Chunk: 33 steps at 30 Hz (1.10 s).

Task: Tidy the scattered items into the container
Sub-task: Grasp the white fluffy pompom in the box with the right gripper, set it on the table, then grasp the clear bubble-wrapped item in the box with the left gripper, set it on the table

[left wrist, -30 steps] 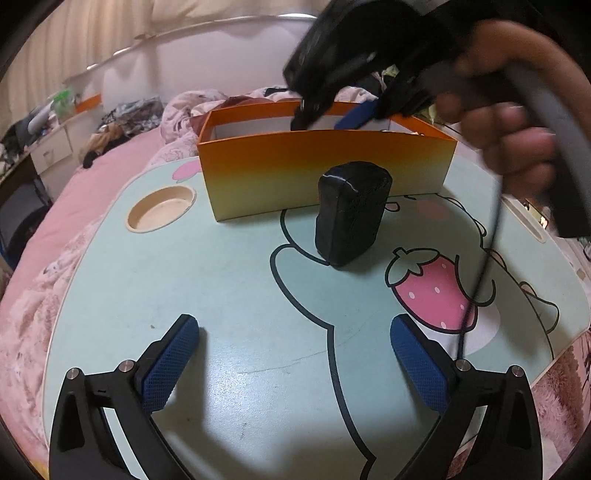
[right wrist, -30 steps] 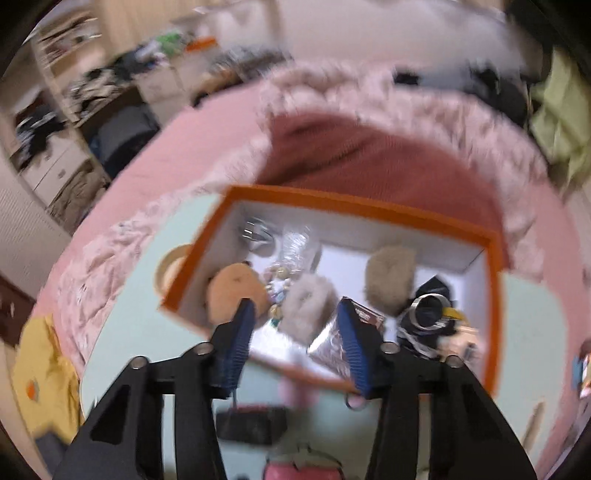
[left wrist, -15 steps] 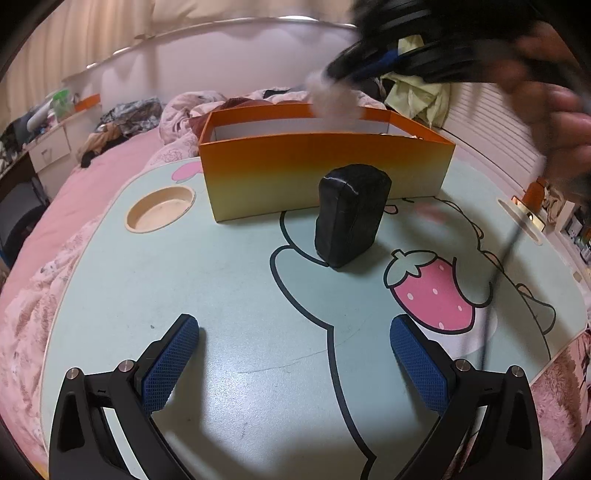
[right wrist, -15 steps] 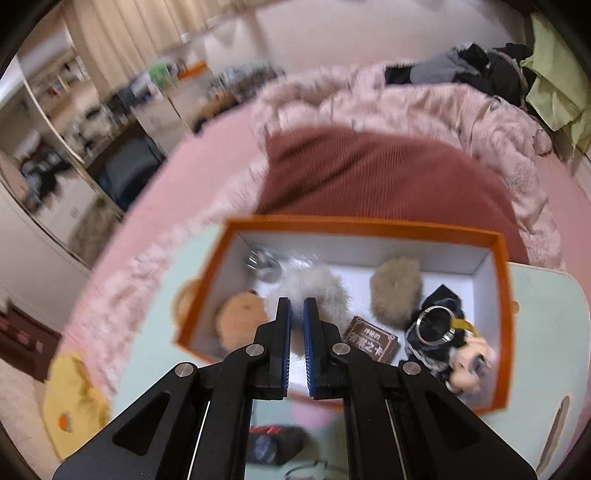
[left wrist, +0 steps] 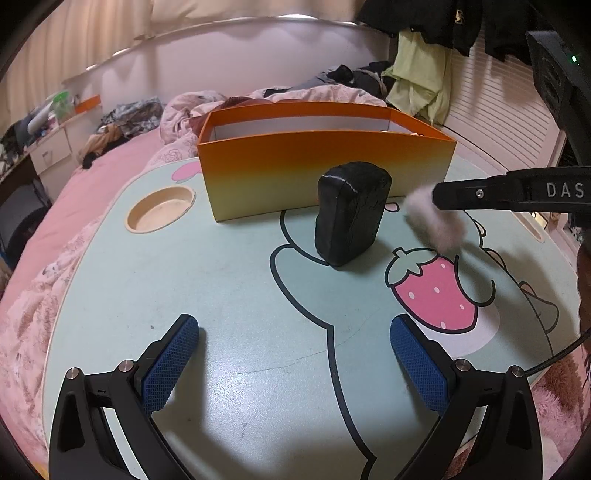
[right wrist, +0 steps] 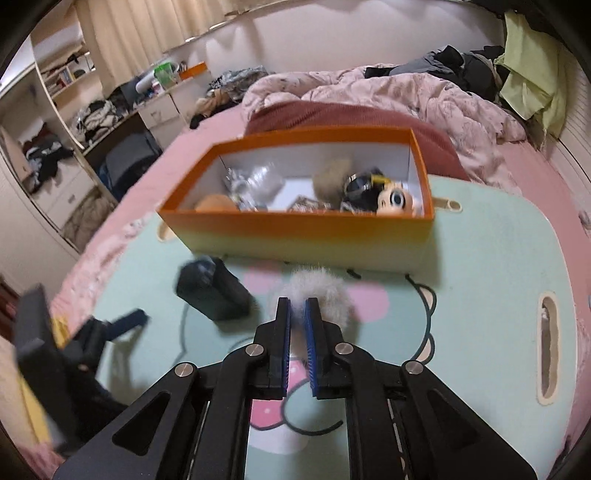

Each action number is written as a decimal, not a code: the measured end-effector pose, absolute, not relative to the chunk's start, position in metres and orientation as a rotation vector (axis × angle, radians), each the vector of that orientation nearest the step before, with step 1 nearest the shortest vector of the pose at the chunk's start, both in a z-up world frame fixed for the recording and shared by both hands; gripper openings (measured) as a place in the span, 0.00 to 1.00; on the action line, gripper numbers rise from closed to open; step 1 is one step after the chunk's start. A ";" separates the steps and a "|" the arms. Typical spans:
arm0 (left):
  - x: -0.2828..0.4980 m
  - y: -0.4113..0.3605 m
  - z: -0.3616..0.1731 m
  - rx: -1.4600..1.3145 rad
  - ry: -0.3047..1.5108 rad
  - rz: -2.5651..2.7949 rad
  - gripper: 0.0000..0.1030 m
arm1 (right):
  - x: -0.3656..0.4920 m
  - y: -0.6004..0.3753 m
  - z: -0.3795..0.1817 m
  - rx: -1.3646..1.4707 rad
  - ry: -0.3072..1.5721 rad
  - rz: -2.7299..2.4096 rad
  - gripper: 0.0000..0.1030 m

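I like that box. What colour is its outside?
The box is orange, fading to pale yellow at the bottom. The left wrist view shows it best.

The table (left wrist: 221, 295) has a mint top printed with a strawberry cartoon and stands on a bed (right wrist: 517, 166) with pink bedding. A crumpled quilt (right wrist: 406, 96) lies behind it. Cream curtains (right wrist: 147, 33) hang at the rear wall. Open shelves (right wrist: 66, 77) and white drawers (right wrist: 162, 110) hold clutter at left.
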State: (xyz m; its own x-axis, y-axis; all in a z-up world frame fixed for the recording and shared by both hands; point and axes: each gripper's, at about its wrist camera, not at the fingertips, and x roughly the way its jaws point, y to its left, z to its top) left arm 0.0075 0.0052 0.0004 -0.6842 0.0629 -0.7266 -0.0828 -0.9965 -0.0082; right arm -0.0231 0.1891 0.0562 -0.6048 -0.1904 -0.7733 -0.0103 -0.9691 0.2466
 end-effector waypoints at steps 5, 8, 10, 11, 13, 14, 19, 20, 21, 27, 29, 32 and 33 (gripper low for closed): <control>0.007 0.005 0.000 -1.211 0.038 2.811 1.00 | 0.005 0.201 0.072 1.101 -0.467 -2.805 0.62; 0.007 0.005 0.001 -1.211 0.039 2.811 1.00 | 0.039 0.202 0.087 0.922 -0.423 -2.917 0.83; 0.007 0.005 0.001 -1.211 0.040 2.812 1.00 | 0.052 0.199 0.086 0.936 -0.355 -2.933 0.83; 0.007 0.005 0.001 -1.211 0.040 2.811 1.00 | 0.058 0.196 0.080 0.974 -0.319 -2.942 0.83; 0.006 0.006 0.001 -1.210 0.040 2.811 1.00 | 0.063 0.192 0.066 1.053 -0.264 -2.941 0.83; 0.006 0.005 0.001 -1.211 0.040 2.811 1.00 | 0.064 0.190 0.059 1.084 -0.245 -2.932 0.83; 0.006 0.006 0.001 -1.211 0.043 2.809 1.00 | 0.054 0.175 0.020 1.251 -0.158 -2.908 0.83; 0.006 0.006 0.001 -1.212 0.039 2.810 1.00 | 0.051 0.172 0.017 1.281 -0.115 -2.925 0.84; 0.006 0.006 0.001 -1.212 0.040 2.811 1.00 | 0.050 0.171 0.016 1.292 -0.090 -2.940 0.86; 0.005 0.002 0.003 -1.242 0.024 2.794 1.00 | 0.053 0.176 0.012 1.308 -0.099 -2.948 1.00; -0.002 -0.009 0.010 -1.254 -0.096 2.762 1.00 | 0.056 0.175 0.010 1.306 -0.099 -2.950 1.00; -0.009 -0.026 0.040 -1.186 -0.168 2.796 1.00 | 0.055 0.174 0.009 1.302 -0.103 -2.949 1.00; -0.013 -0.028 0.052 -1.167 -0.145 2.829 1.00 | 0.055 0.175 0.009 1.301 -0.103 -2.948 1.00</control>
